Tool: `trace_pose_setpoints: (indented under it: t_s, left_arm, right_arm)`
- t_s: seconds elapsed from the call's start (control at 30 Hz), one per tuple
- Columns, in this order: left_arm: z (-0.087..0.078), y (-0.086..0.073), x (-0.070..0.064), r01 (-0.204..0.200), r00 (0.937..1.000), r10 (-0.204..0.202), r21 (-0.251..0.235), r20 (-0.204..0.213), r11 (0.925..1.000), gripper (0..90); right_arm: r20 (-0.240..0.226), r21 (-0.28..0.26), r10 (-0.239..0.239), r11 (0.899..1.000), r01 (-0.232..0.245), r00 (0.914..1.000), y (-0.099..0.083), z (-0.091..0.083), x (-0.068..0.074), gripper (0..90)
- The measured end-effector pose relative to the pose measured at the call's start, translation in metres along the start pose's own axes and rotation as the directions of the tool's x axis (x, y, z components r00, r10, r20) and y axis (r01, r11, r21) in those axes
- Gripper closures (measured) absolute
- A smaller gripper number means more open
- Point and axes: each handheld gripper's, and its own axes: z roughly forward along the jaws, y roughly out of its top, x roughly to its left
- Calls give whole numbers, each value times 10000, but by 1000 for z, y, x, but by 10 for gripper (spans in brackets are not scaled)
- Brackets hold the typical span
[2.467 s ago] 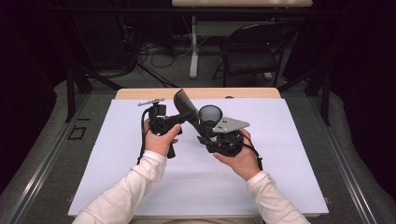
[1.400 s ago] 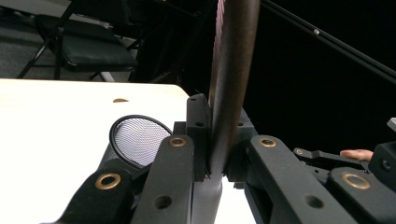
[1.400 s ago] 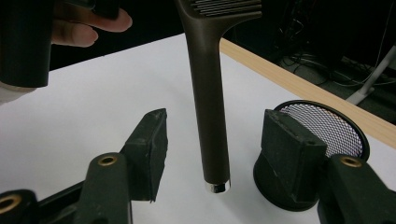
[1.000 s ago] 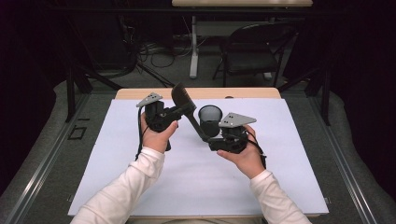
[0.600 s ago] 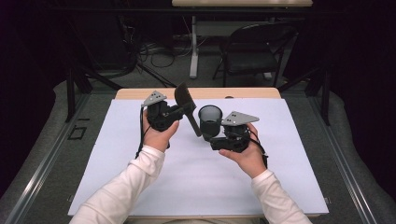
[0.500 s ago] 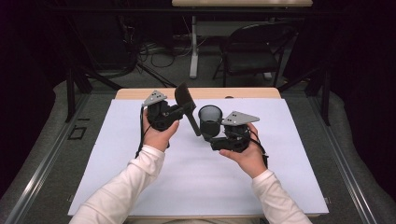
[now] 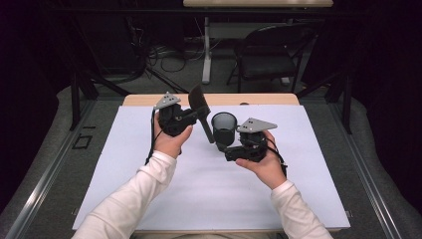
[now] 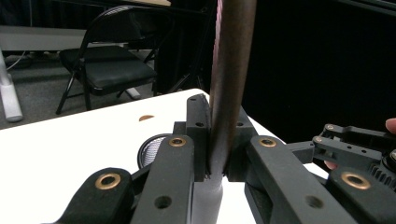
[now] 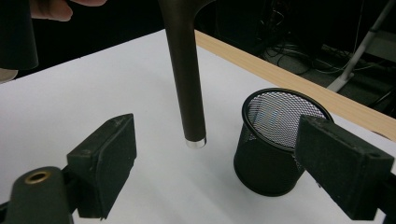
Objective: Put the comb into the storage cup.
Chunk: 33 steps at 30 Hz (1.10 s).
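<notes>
Spatula: I am gripping the dark brown flat-bladed spatula [image 7: 201, 114] by its handle in my left gripper [image 8: 217, 161], above the table.
Axis: blade tilting up and away, steel-tipped handle end pointing down.
Cup: round black wire-mesh cup [image 9: 275, 140] is standing upright, just beside the handle end.
Right gripper [image 9: 233, 163]: I am keeping it wide open, flanking both.
Table: white-topped table [image 7: 209, 184].

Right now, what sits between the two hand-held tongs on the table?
In the high view, a black mesh pen cup stands between the left tongs, clamped on a dark spatula, and the open right tongs.
</notes>
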Motion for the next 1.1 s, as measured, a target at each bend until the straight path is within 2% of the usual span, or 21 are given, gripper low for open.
trace_pose_setpoints:
  t_s: [0.17, 0.33, 0.47, 0.8, 1.1]
  left_arm:
    - [2, 3, 1, -63, 10000, 63, 53, -6, 10000, 837]
    - [3, 8, 1, -80, 10000, 80, 78, 19, 9999, 836]
    - [4, 11, 1, -117, 9999, 117, 54, 11, 9999, 837]
    - [9, 21, 0, -302, 9995, 302, 25, -51, 9995, 836]
    - [12, 31, -1, -367, 9992, 367, -60, -145, 9993, 836]
  right_arm:
    - [-30, 39, 348, 9994, -347, 9994, 0, -1, -4, 99]
    - [-66, 210, 422, 9989, -420, 9991, 0, 0, -5, 60]
    - [-230, 254, 346, 9991, -340, 9991, 0, -2, -5, 19]
    - [-413, 281, 326, 9991, -314, 9986, 0, -3, -6, 0]
    - [-272, 319, 72, 9995, -63, 9996, -1, -1, -5, 0]
